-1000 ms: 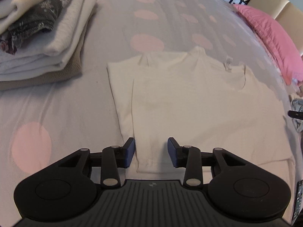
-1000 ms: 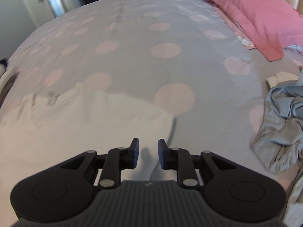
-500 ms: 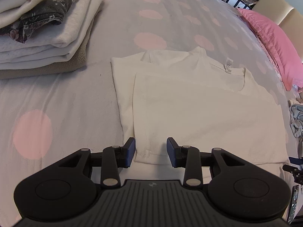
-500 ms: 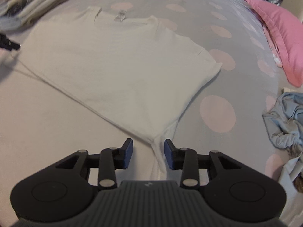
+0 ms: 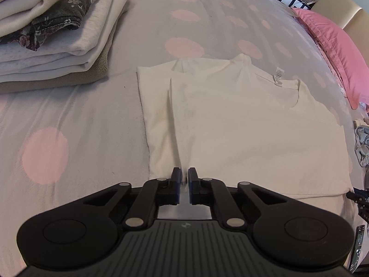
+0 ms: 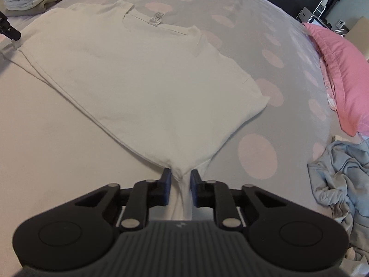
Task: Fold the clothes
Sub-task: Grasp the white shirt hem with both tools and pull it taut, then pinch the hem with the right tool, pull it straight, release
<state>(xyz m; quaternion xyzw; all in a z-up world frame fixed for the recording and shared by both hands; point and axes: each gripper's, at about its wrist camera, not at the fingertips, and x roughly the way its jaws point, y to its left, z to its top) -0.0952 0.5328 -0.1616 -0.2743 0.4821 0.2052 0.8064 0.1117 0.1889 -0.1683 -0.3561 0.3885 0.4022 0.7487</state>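
A white T-shirt lies flat on the bed, collar and label away from me, its left side folded inward. My left gripper sits at the near hem where that fold edge ends, shut on a bit of the hem. In the right wrist view the same T-shirt spreads out ahead. My right gripper is at its near right corner, jaws closing, with the cloth bunched into a peak between the pads. The left gripper's tip shows at that view's left edge.
The bed has a grey sheet with pink dots. A stack of folded clothes lies at the far left. A pink pillow is at the right, and a crumpled light-blue garment lies near the right gripper.
The left jaws have closed on the shirt's hem. The right gripper swung from over bare sheet to the shirt's near right corner, and its jaws narrowed around the cloth.
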